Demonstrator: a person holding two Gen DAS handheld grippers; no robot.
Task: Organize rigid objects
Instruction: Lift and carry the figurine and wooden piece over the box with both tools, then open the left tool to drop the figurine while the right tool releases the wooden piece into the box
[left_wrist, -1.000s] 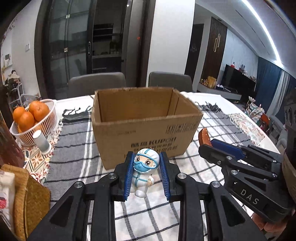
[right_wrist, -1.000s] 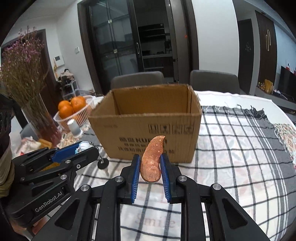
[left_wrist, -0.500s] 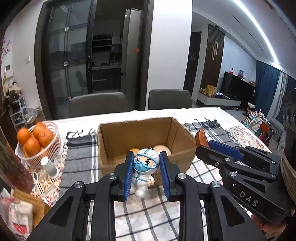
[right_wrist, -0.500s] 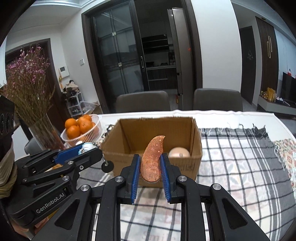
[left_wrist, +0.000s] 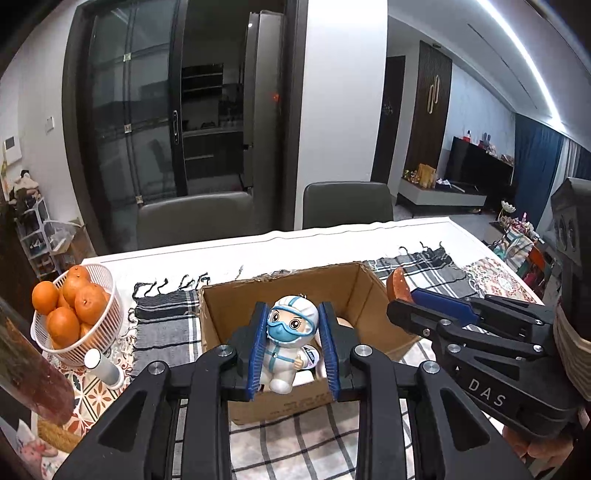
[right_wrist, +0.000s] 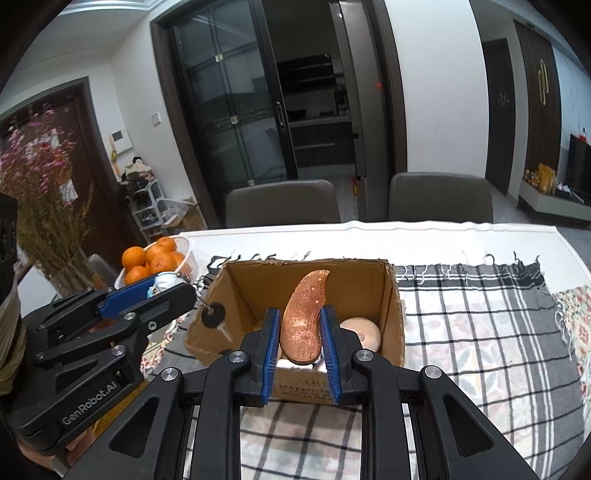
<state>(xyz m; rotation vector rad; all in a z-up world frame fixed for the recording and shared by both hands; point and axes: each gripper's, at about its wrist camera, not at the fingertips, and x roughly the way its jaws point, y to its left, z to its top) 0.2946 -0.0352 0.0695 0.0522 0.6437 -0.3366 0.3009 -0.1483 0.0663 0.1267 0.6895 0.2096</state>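
Note:
An open cardboard box (left_wrist: 221, 325) (right_wrist: 391, 306) stands on the checked tablecloth. My left gripper (left_wrist: 293, 345) is shut on a small white figurine with blue goggles (left_wrist: 288, 339), held above the box's near wall. To its right, my right gripper (right_wrist: 300, 334) (left_wrist: 400, 299) is shut on a curved copper-brown piece (right_wrist: 304, 321), also over the near side of the box. A pale round object (right_wrist: 360, 330) lies inside the box at the right. A black keyring disc (right_wrist: 213, 316) hangs from the figurine in the right wrist view.
A white basket of oranges (left_wrist: 70, 314) (right_wrist: 155, 258) sits at the left of the box, with a small white cylinder (left_wrist: 103, 367) beside it. A vase of dried flowers (right_wrist: 40, 206) stands far left. Two grey chairs (right_wrist: 284, 203) line the table's far edge.
Both grippers have risen and moved toward the box with their objects. The view now looks down into the box, where before only its front wall showed.

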